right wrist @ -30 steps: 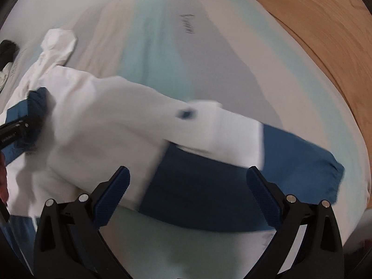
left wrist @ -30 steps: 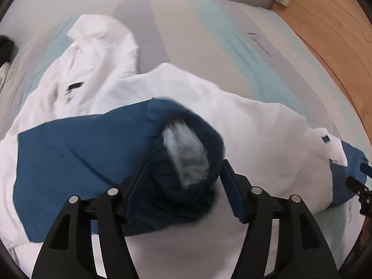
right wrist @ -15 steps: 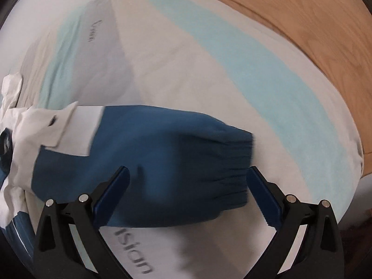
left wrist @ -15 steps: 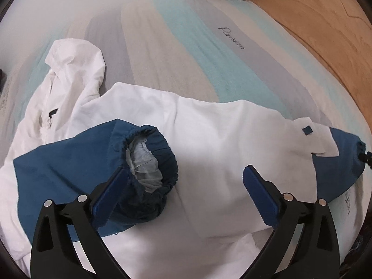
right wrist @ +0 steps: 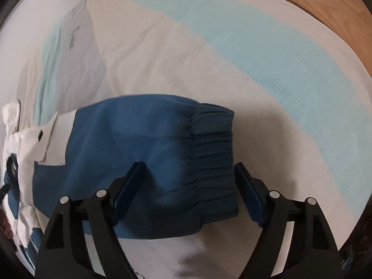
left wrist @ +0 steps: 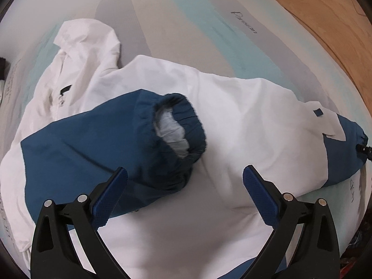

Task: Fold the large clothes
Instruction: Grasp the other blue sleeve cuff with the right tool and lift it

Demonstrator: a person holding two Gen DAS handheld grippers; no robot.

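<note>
A white and blue hooded jacket (left wrist: pixel 244 121) lies spread on a striped bed. One blue sleeve (left wrist: pixel 97 144) is folded across the white body, its elastic cuff (left wrist: pixel 181 125) open toward me. My left gripper (left wrist: pixel 184 193) is open and empty just in front of that cuff. In the right wrist view the other blue sleeve (right wrist: pixel 130 144) lies flat on the bed with its gathered cuff (right wrist: pixel 214 162) to the right. My right gripper (right wrist: pixel 188 190) is open, its jaws straddling the sleeve by the cuff, low over the cloth.
The bed cover (right wrist: pixel 209 53) has grey, beige and light blue stripes with printed lettering (left wrist: pixel 244 22). Wooden floor (left wrist: pixel 325 18) runs along the bed's far right edge. The white hood (left wrist: pixel 88 39) lies at the back left. A black drawcord toggle (left wrist: pixel 362 150) shows at the hem.
My left gripper opened, let go of the folded sleeve's cuff and drew back a little. My right gripper swung to the other sleeve, came down over its cuff end and narrowed its opening.
</note>
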